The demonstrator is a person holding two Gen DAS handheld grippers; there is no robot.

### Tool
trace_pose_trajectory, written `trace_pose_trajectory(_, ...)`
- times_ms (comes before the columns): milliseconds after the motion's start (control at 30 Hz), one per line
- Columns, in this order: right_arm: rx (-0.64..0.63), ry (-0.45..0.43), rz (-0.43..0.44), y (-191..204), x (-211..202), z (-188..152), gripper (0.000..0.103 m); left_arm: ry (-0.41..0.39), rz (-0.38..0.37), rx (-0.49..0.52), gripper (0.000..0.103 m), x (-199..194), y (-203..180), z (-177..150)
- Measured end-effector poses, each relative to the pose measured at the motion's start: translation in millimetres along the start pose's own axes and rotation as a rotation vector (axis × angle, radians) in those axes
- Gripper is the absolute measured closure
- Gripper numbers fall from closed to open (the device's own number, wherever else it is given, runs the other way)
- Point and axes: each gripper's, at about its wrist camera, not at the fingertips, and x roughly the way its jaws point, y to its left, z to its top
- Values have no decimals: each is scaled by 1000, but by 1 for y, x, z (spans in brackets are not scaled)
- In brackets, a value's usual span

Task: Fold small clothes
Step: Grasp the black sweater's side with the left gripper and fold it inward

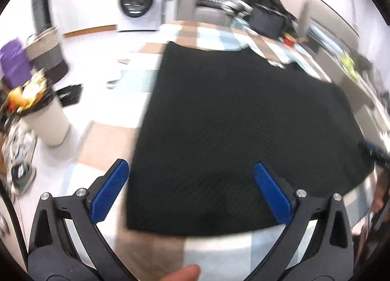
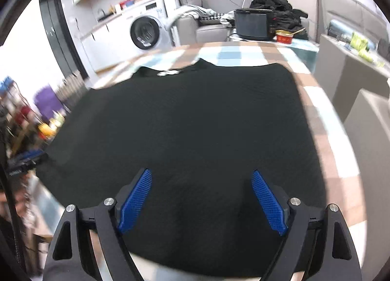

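Note:
A black garment point(image 1: 234, 122) point(image 2: 185, 120) lies spread flat on a table with a checked cloth point(image 1: 214, 249) point(image 2: 326, 149); a white label point(image 2: 168, 72) shows near its far neckline. My left gripper point(image 1: 191, 167) hovers open above the garment's near left part, its blue pads point(image 1: 109, 190) wide apart with nothing between them. My right gripper point(image 2: 201, 175) also stands open over the garment's near edge, blue pads point(image 2: 268, 203) clear of the fabric. The other gripper's tip point(image 1: 375, 153) shows at the left wrist view's right edge. A fingertip point(image 1: 185, 273) shows at the bottom.
A washing machine point(image 2: 146, 32) and a grey sofa point(image 2: 209, 27) with dark clothes stand beyond the table. A black box point(image 2: 252, 23) and a red bowl point(image 2: 284, 35) sit at the far table end. A full bin point(image 1: 46, 120) and baskets stand on the floor to the left.

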Motion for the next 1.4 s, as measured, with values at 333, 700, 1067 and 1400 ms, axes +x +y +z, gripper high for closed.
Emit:
trace_pose_trajectory(333, -38, 25, 42, 25, 14, -6, 17, 90, -109, -248, 24, -30, 48, -43)
trace_pose_trajectory(700, -46, 23, 39, 27, 15, -6, 17, 4, -126, -272, 24, -11, 29, -44)
trace_pose_trajectory(1067, -53, 20, 26, 24, 17, -6, 17, -100, -95, -406, 91, 27, 19, -11)
trace_pose_trajectory(1400, -45, 8, 14, 20, 15, -4, 17, -143, -117, -356, 91, 7, 31, -6)
